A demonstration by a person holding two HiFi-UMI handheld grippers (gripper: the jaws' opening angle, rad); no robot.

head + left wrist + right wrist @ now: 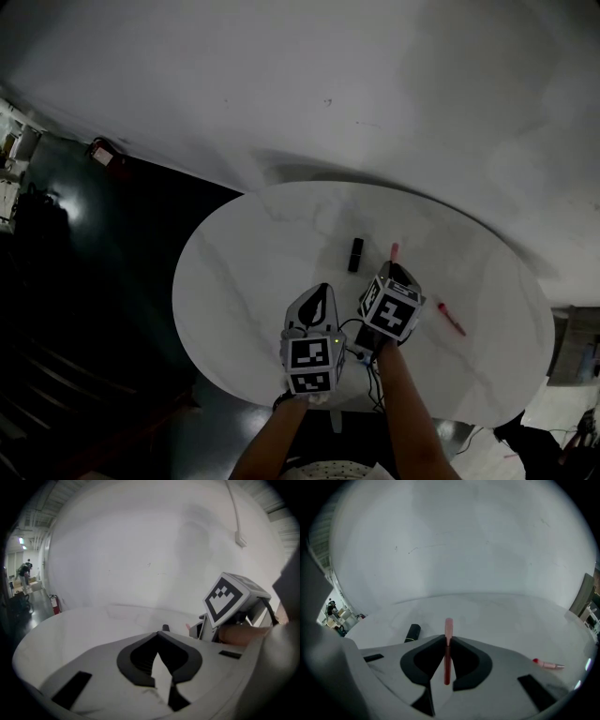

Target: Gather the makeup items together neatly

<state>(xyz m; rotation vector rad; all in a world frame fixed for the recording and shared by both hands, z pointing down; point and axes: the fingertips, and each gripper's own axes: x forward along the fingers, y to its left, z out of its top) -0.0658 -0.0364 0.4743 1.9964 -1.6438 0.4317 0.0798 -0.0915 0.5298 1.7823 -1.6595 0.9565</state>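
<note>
On the round white table lie a short black tube and, to the right, a pink pencil with a red cap. My right gripper is shut on a slim pink stick, which pokes out past its tips just right of the black tube. In the right gripper view the stick stands pinched between the pads of that gripper, with the black tube to the left and the pencil to the right. My left gripper hovers beside it, tips together and empty.
The table's near edge runs just under both hands. Dark floor lies to the left, with a red fire extinguisher by the wall. A shelf unit stands past the table's right rim. A person stands far off in the background.
</note>
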